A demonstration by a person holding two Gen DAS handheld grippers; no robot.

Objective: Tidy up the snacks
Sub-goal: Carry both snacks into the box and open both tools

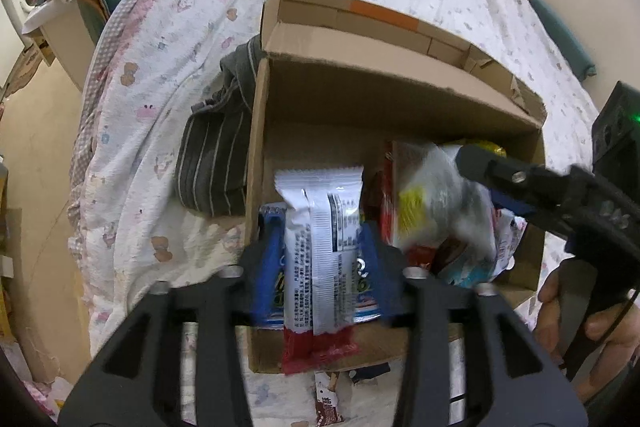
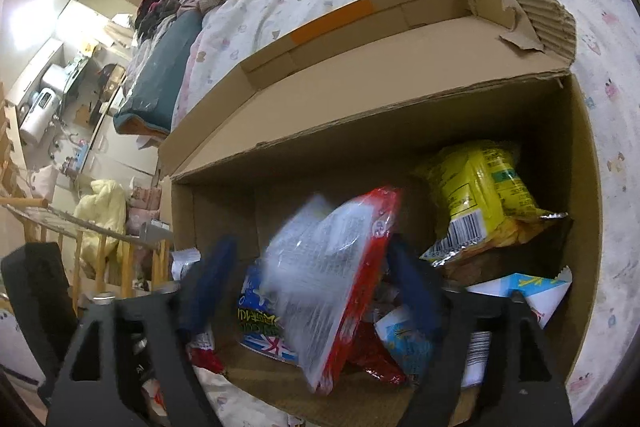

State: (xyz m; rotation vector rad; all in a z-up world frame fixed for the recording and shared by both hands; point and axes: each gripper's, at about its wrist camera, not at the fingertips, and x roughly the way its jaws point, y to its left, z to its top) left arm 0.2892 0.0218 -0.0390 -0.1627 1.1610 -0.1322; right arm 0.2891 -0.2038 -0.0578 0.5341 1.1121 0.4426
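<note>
At 9 o'clock our left gripper (image 1: pixel 324 259) stands spread around a white snack bar (image 1: pixel 320 247), over the cardboard box (image 1: pixel 400 99). At 3 o'clock our right gripper (image 2: pixel 316 267) gapes, red-edged packet (image 2: pixel 340 287) loose, seemingly dropping boxward.

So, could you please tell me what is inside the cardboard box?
Inside the box lie a yellow bag, a red-edged clear packet, a blue-and-white packet and a light-blue packet. Whatever lies beneath them is covered.
</note>
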